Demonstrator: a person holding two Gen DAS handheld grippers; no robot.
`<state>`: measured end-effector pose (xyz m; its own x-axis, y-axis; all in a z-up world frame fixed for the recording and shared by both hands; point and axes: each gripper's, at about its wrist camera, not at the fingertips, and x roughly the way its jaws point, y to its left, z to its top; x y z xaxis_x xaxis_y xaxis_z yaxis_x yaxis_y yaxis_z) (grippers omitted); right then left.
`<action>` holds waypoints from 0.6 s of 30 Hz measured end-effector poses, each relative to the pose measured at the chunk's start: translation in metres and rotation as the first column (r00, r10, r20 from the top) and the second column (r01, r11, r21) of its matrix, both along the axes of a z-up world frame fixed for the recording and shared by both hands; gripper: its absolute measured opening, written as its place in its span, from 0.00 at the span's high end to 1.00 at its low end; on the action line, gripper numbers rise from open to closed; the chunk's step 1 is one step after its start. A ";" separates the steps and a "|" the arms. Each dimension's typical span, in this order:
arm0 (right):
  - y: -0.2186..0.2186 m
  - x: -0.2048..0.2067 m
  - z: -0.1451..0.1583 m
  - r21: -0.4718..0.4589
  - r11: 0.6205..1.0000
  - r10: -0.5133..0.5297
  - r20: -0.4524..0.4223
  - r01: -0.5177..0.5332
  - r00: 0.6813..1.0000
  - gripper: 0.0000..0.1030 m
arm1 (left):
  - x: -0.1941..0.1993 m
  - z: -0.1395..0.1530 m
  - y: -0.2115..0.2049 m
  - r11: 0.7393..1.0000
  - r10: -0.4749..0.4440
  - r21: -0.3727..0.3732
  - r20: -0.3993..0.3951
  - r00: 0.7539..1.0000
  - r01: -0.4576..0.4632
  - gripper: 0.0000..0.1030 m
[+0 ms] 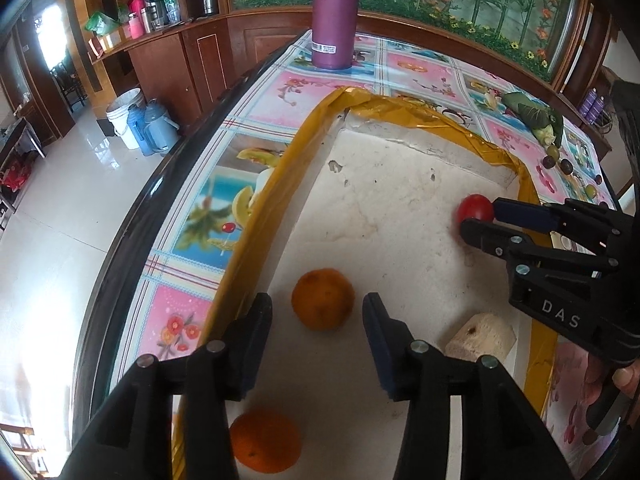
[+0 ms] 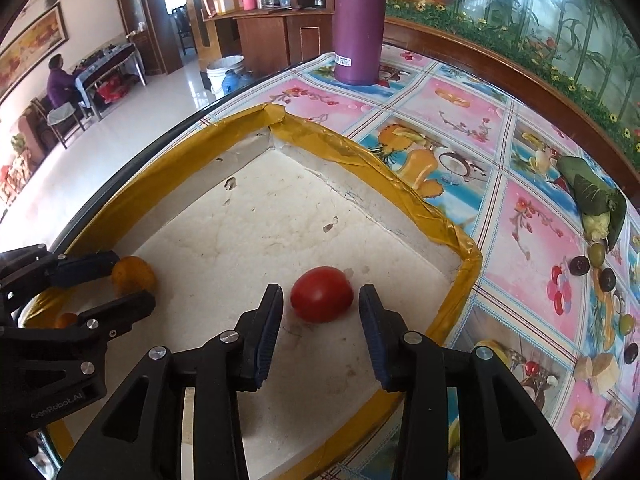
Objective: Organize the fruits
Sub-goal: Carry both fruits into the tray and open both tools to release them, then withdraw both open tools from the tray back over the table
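Left gripper (image 1: 316,316) is spread, pads either side of an orange (image 1: 322,298) but clear of it; the fruit sits dead ahead by the tray's left rim (image 1: 256,216). Right gripper (image 2: 320,312) is likewise parted around the tomato (image 2: 321,293), untouched, near the tray's right corner. Both hold nothing. Second orange (image 1: 265,444) lies under the left tool.

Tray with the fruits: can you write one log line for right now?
left gripper: open around orange | right gripper: open around tomato | both in foam tray
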<state>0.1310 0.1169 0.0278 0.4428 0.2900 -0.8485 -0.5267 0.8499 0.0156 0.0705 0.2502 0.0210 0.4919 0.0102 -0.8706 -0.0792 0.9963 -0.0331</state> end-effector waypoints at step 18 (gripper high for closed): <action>-0.048 -0.070 0.046 0.069 0.997 -0.026 0.077 0.020 0.997 0.58 | -0.068 0.035 -0.008 0.992 0.122 -0.051 0.140 0.983 -0.116 0.35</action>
